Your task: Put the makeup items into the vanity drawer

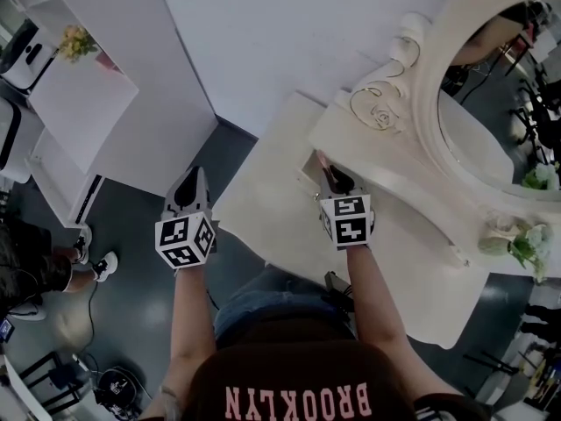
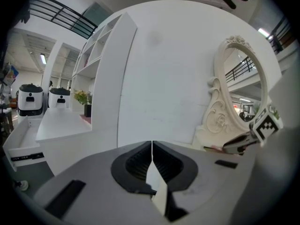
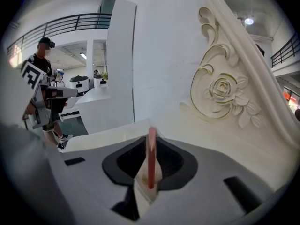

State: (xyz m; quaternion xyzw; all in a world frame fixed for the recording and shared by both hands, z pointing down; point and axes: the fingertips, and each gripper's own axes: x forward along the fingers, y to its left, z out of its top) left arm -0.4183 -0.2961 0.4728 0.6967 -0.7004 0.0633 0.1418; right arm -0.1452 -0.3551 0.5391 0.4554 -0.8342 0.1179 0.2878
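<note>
My right gripper [image 1: 326, 167] hangs over the cream vanity [image 1: 280, 226], at the foot of its raised back ledge, shut on a thin pink makeup stick [image 3: 151, 156]. The stick stands upright between the jaws, its tip pointing toward the carved rose panel [image 3: 220, 90]. A small rectangular opening [image 1: 308, 163] in the vanity lies just under the jaw tips; I cannot tell what is inside it. My left gripper [image 1: 191, 181] hovers left of the vanity above the dark floor, shut with nothing between its jaws [image 2: 152, 146].
An oval mirror [image 1: 491, 103] rises at the vanity's back right, with white flowers [image 1: 519, 235] beside it. A white shelf unit [image 1: 79, 103] carrying yellow flowers [image 1: 74, 42] stands at left. Another person's shoes [image 1: 98, 266] are on the floor nearby.
</note>
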